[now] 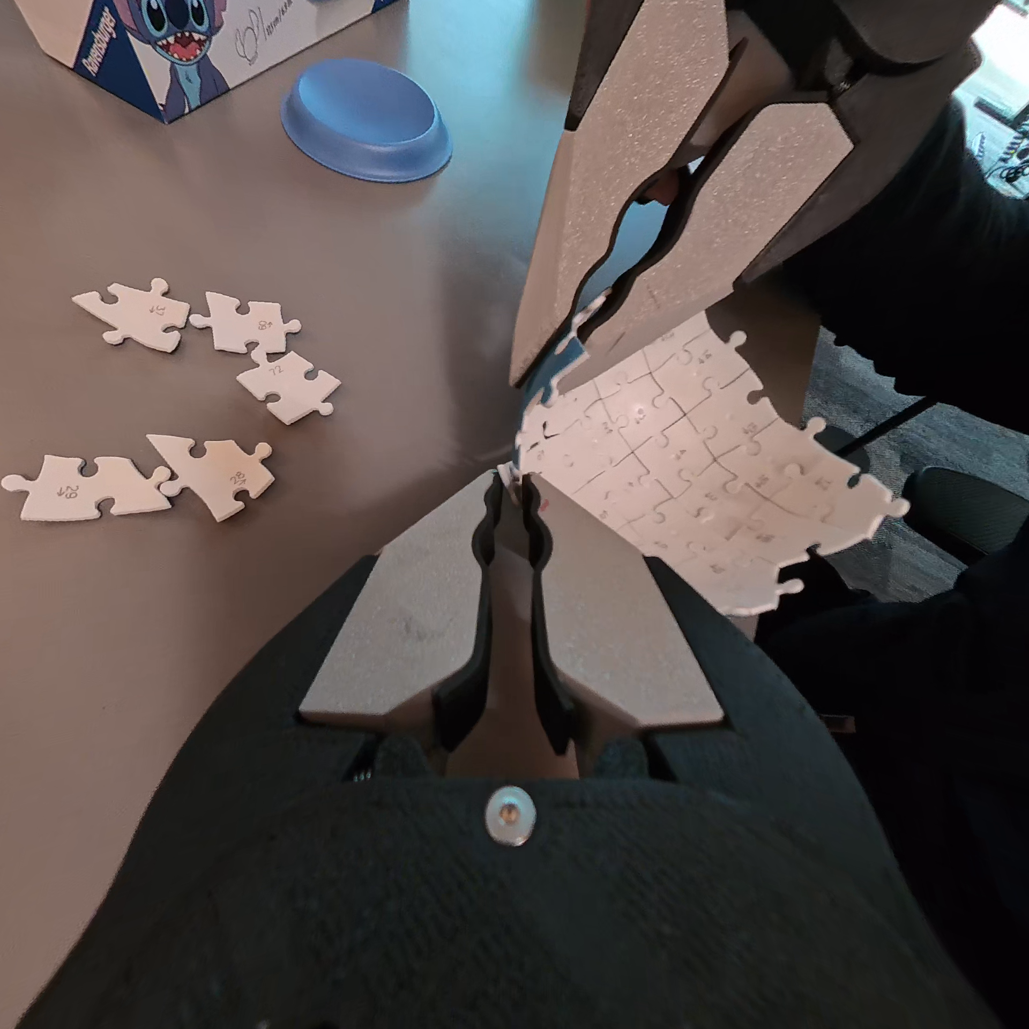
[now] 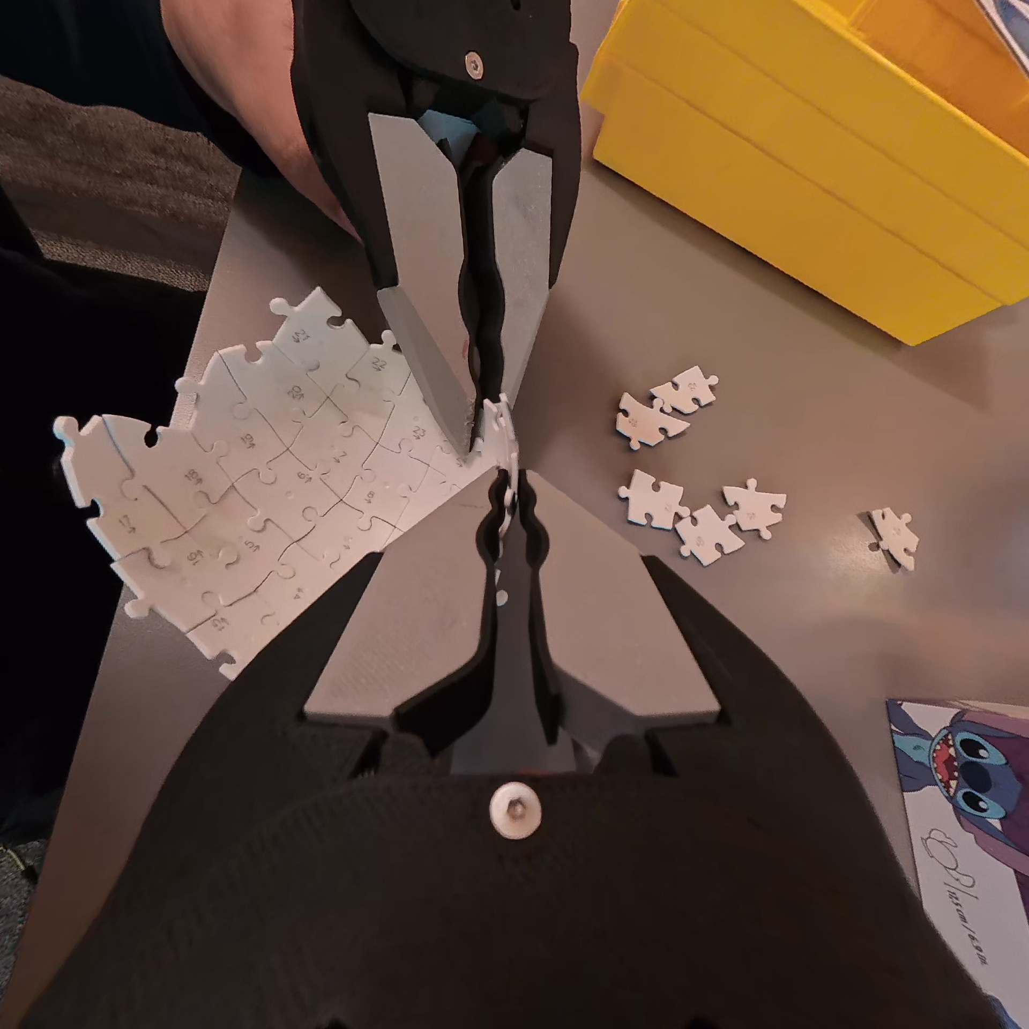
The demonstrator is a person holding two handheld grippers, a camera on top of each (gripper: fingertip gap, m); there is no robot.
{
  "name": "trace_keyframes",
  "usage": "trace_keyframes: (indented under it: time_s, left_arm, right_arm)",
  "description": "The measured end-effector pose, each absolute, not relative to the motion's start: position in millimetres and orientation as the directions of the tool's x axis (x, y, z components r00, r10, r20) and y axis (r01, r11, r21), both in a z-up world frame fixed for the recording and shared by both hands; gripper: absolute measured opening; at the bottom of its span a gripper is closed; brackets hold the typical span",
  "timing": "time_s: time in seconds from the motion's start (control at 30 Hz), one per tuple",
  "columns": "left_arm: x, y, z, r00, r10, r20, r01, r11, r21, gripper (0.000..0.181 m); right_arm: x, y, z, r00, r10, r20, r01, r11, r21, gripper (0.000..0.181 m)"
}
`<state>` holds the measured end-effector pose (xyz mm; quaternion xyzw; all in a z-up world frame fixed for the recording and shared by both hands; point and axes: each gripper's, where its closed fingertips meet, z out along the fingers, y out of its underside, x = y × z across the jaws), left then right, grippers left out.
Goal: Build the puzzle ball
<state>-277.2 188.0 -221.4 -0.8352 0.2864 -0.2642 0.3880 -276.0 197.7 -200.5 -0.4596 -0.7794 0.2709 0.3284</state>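
The partly built puzzle ball (image 1: 696,462) is a curved white shell of joined pieces, numbered backs facing me, held over the table's edge. It also shows in the right wrist view (image 2: 250,490). My left gripper (image 1: 509,484) is shut on the shell's near rim. My right gripper (image 1: 551,367) comes in from the top right and is shut on the same rim, a blue printed face showing at its tips. In the right wrist view my right gripper (image 2: 509,490) pinches the white rim edge-on, and the left gripper (image 2: 473,440) meets it from above. Several loose white pieces (image 1: 245,328) lie on the table (image 2: 707,534).
A blue round stand (image 1: 364,117) and the puzzle box (image 1: 167,50) sit at the back of the grey table (image 1: 390,278). The box also shows at the right (image 2: 969,807). Yellow bins (image 2: 807,167) stand behind the loose pieces. A person's arm (image 2: 250,111) holds the left gripper. The tips of both grippers are at nearly the same place.
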Motion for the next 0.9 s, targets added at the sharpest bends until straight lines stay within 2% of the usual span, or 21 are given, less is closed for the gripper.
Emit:
trace_keyframes:
  time_s: [0.27, 0.5, 0.9]
  left_arm:
    - [-279.0, 188.7, -221.1, 0.702, -0.682, 0.205, -0.261, -0.513, -0.818, 0.004]
    - [-283.0, 189.2, -219.3, 0.708, -0.677, 0.2, -0.249, -0.505, -0.826, 0.004]
    - [-287.7, 195.7, -219.4, 0.721, -0.643, 0.258, -0.195, -0.545, -0.816, 0.003]
  right_arm:
    - [-278.8, 202.7, -205.5, -0.361, 0.931, 0.061, 0.616, 0.287, -0.734, 0.001]
    - [-284.9, 205.9, -207.2, -0.407, 0.912, 0.047, 0.633, 0.319, -0.706, 0.003]
    - [-288.4, 210.2, -206.5, -0.391, 0.915, 0.101, 0.573, 0.328, -0.751, 0.002]
